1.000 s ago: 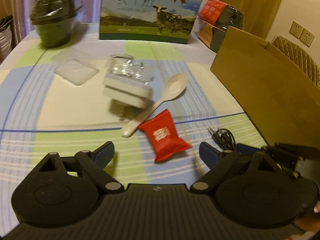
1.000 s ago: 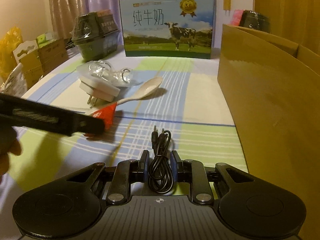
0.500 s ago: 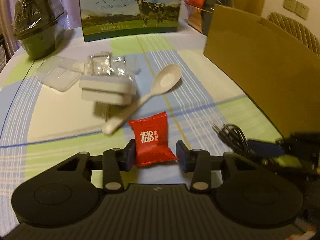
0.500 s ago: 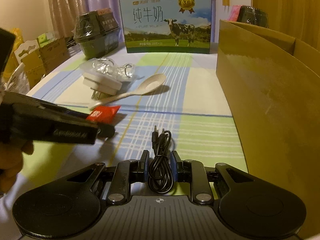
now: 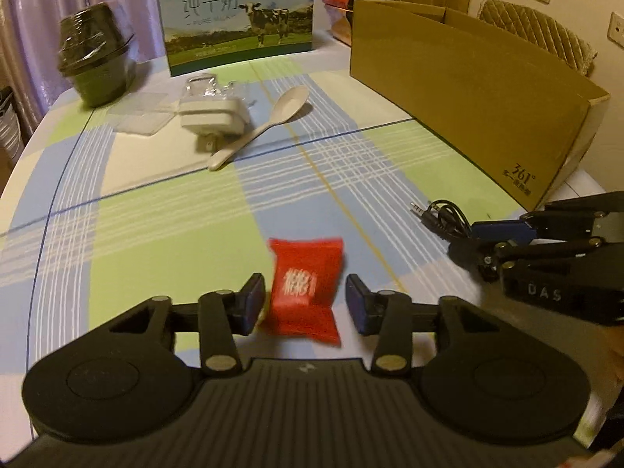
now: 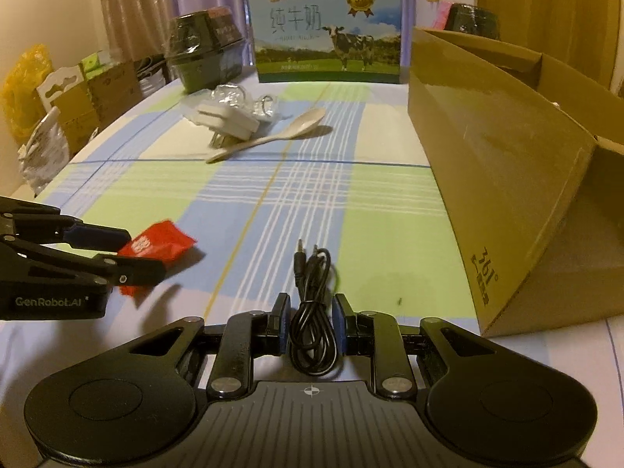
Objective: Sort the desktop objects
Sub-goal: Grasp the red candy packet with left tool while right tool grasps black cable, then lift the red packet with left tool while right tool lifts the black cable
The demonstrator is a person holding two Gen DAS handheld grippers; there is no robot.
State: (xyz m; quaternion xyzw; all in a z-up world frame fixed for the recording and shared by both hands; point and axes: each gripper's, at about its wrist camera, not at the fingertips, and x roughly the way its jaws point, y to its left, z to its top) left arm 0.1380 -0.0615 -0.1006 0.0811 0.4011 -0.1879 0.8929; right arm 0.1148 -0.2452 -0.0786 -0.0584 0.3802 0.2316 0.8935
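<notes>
The left gripper [image 5: 303, 299] hung over the checked tabletop [image 5: 156, 230] with its jaws partly apart, and the red candy packet [image 5: 304, 292] sat between the fingertips. A gap showed on each side of the packet in the left wrist view, so it could not be told whether either finger touched it; the packet was blurred there. From the right wrist view the same packet [image 6: 156, 245] appeared tilted, poking out ahead of the left gripper's fingers, with a shadow on the cloth beneath it.

The right gripper [image 6: 311, 327] had its jaws drawn in close on a coiled black audio cable [image 6: 312, 335], whose two plugs pointed forward, away from the gripper. The coil's loops filled the space between the two pads.

Ahead of both grippers, well apart from them, a cream spoon [image 5: 269, 124] lay diagonally on the tabletop, its handle end just beside a white plug adapter [image 5: 212, 117]. Clear plastic packaging [image 5: 140, 119] lay to the left of the adapter. To the right of both grippers stood an open cardboard box [image 6: 503, 179], close to the right gripper's side. At the far edge of the tabletop stood a milk carton with a cow printed on it [image 6: 327, 27], and left of that a dark wrapped container [image 5: 93, 62].
</notes>
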